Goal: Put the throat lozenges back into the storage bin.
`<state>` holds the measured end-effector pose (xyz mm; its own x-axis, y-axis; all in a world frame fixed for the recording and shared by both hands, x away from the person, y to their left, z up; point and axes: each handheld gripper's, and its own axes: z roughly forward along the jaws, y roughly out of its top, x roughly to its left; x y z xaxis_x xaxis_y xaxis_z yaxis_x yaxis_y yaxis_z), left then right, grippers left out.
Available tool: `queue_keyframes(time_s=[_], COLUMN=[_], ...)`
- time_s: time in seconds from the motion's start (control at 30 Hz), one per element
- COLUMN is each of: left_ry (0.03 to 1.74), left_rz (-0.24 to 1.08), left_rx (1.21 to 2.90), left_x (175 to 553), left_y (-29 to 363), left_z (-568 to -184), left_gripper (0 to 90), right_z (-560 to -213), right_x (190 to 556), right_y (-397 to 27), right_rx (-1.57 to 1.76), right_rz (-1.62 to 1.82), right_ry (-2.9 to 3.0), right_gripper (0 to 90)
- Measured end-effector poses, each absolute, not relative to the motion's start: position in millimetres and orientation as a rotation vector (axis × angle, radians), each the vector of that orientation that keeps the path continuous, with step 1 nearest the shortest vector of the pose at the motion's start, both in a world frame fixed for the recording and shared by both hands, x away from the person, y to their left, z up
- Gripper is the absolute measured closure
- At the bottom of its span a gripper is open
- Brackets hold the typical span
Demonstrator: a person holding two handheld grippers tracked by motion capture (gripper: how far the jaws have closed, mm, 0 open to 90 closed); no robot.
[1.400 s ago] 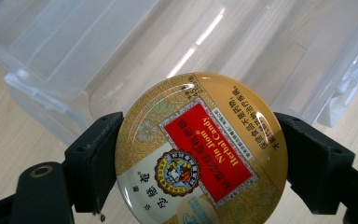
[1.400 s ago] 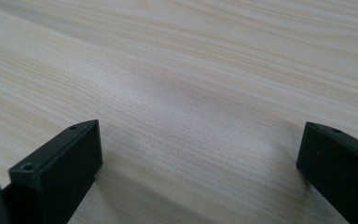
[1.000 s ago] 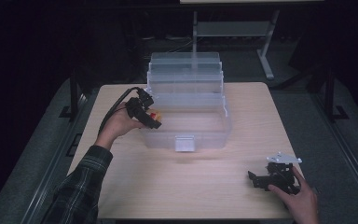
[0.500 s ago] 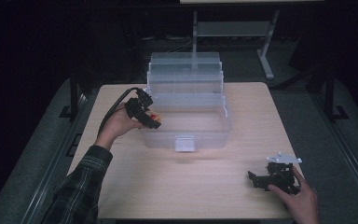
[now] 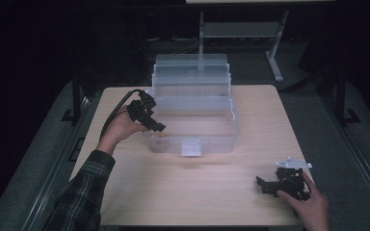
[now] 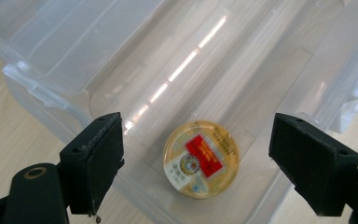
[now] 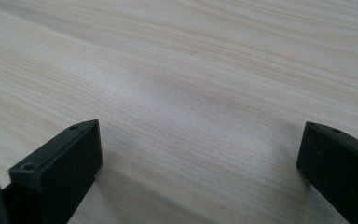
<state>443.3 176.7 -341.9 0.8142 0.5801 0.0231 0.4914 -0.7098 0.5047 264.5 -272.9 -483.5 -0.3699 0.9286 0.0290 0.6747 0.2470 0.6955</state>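
Left claw (image 6: pixel 196 154) spread wide above a round tin (image 6: pixel 201 158) in a clear box (image 5: pixel 192 118); descending, it could strike the wall. Right claw (image 7: pixel 196 172) released, resting on the surface (image 7: pixel 214 70).

From above, the round tin inside the clear box (image 5: pixel 192 120) is too faint to pick out. In the left claw (image 6: pixel 196 163) view the tin's (image 6: pixel 200 158) label print is too small to read, and the box's walls run off every edge. The right hand (image 5: pixel 308 207) is cut by the bottom edge. Beyond the desk (image 5: pixel 250 192), the room is too dark to make out.
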Motion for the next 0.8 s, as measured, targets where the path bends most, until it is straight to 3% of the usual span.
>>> queue_keyframes(time_s=[0.8], left_ry=[0.818], left_rz=[0.333], left_rx=[2.404], left_x=[399], left_y=[217], left_z=[-334], left_gripper=[11.7], right_z=[-484], right_x=[262], right_y=[-274], right_rx=[1.461], right_rz=[0.89], right_ry=[2.137], right_gripper=[0.0])
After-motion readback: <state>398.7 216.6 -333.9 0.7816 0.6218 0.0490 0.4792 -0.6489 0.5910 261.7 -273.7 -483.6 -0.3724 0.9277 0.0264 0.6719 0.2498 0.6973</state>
